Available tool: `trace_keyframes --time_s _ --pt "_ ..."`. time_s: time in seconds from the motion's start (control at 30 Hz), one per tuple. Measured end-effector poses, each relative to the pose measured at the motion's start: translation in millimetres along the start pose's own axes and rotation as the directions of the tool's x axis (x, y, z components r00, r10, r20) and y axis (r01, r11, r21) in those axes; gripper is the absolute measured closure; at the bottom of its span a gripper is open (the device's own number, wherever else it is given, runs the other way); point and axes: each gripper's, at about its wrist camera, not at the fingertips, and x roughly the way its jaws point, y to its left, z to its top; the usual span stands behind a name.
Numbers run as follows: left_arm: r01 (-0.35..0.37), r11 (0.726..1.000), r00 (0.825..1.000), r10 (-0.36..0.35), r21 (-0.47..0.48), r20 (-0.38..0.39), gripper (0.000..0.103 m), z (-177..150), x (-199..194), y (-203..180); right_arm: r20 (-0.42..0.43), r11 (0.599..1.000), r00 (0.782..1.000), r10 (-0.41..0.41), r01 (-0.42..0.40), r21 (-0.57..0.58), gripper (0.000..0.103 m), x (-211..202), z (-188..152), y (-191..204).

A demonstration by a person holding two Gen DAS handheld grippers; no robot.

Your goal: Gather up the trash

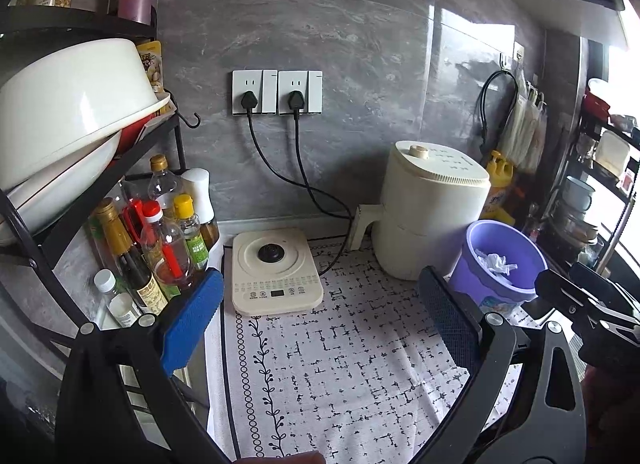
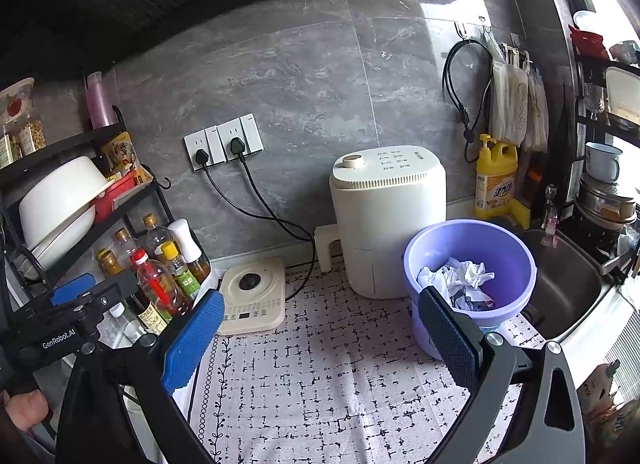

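Observation:
A purple bucket [image 2: 472,264] stands on the patterned cloth [image 2: 340,364] at the right, beside the sink. Crumpled white paper trash [image 2: 460,276] lies inside it. The bucket also shows in the left wrist view [image 1: 500,260] with the paper [image 1: 494,262] in it. My left gripper [image 1: 320,316] is open and empty above the cloth [image 1: 340,344]. My right gripper [image 2: 320,328] is open and empty, its right finger just in front of the bucket. The left gripper also shows at the left edge of the right wrist view [image 2: 68,304].
A cream air fryer [image 2: 388,220] stands behind the bucket. A kettle base [image 2: 254,296] lies at the left by the bottles [image 2: 160,276] under a dish rack [image 2: 60,200]. The sink [image 2: 560,284] is at the right, with a yellow detergent bottle [image 2: 496,180] behind it.

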Motion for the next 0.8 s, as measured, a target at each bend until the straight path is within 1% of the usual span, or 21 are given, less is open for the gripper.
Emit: trace_keyframes --time_s 0.2,0.5,0.8 --pt "0.001 1.0 1.0 -0.001 -0.012 0.011 0.006 -3 -1 3 -0.006 1.0 1.0 -0.003 0.003 -0.004 0.008 0 -2 2" --pt "0.014 1.0 1.0 -0.014 -0.015 0.003 0.006 -9 -4 5 -0.013 1.0 1.0 -0.005 0.005 -0.001 0.008 -4 -9 5" --pt "0.035 0.999 0.999 -0.035 -0.008 0.017 0.006 -11 -16 4 0.013 1.0 1.0 -0.022 0.022 -0.005 0.008 -24 -14 10"
